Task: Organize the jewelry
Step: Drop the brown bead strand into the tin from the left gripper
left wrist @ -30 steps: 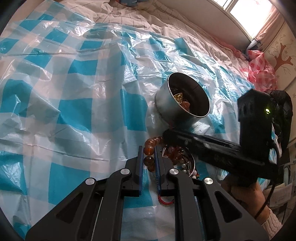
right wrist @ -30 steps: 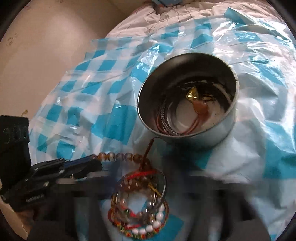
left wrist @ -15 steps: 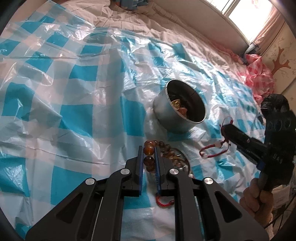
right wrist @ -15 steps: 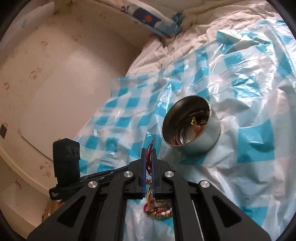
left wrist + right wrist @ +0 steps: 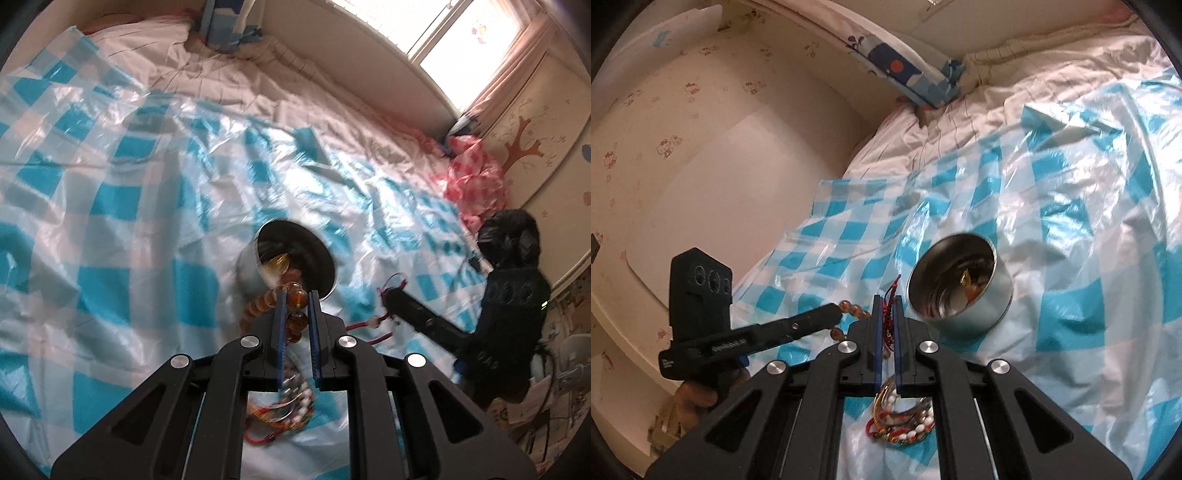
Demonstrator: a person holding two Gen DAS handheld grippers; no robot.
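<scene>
A round metal tin (image 5: 291, 258) (image 5: 958, 284) sits on the blue-checked plastic sheet and holds a gold piece and several bangles. My left gripper (image 5: 296, 297) is shut on an amber bead bracelet (image 5: 295, 310), lifted just in front of the tin. My right gripper (image 5: 887, 314) is shut on a red cord bracelet (image 5: 888, 314), held up left of the tin; the cord also shows in the left wrist view (image 5: 384, 310). A pile of bead bracelets (image 5: 905, 421) (image 5: 284, 410) lies on the sheet below both grippers.
The checked sheet (image 5: 1071, 258) covers a bed with a wrinkled white quilt. A blue pillow (image 5: 908, 74) lies at the headboard. Pink checked cloth (image 5: 476, 181) is heaped by the wall under the window.
Both grippers have risen from the pile. The left one lifted the amber beads up toward the tin. The right one carries the red cord bracelet higher.
</scene>
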